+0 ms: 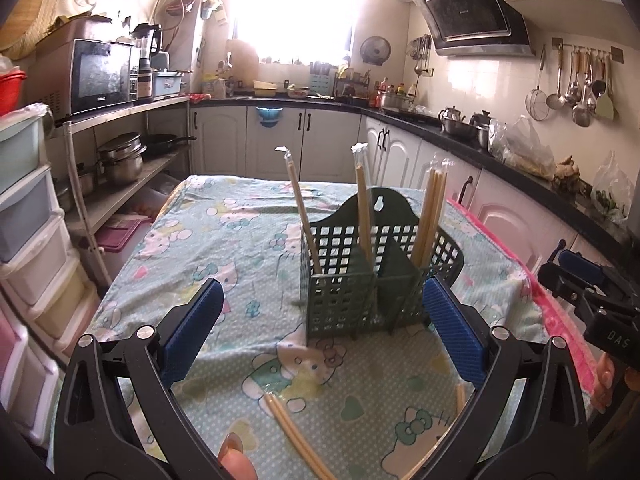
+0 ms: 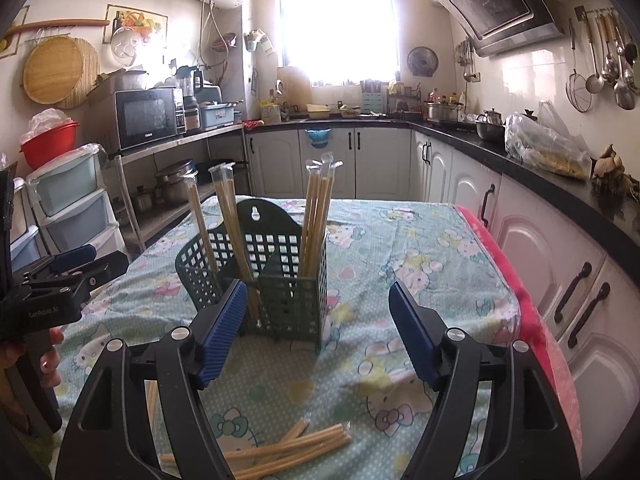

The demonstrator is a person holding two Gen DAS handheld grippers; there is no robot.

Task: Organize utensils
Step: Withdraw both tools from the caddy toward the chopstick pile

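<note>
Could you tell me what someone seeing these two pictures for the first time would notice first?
Probably the dark green slotted utensil holder standing mid-table on the cartoon-cat tablecloth, with wrapped chopsticks upright in its compartments. More loose chopsticks lie on the cloth near the camera. The left gripper and right gripper frame the holder, both open and empty.

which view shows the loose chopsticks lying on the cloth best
The right wrist view: the loose chopsticks lie as a full fan of wrapped pairs on the tablecloth, between the open right gripper arms. The left wrist view catches only a few, partly cut off by the left gripper frame.
</note>
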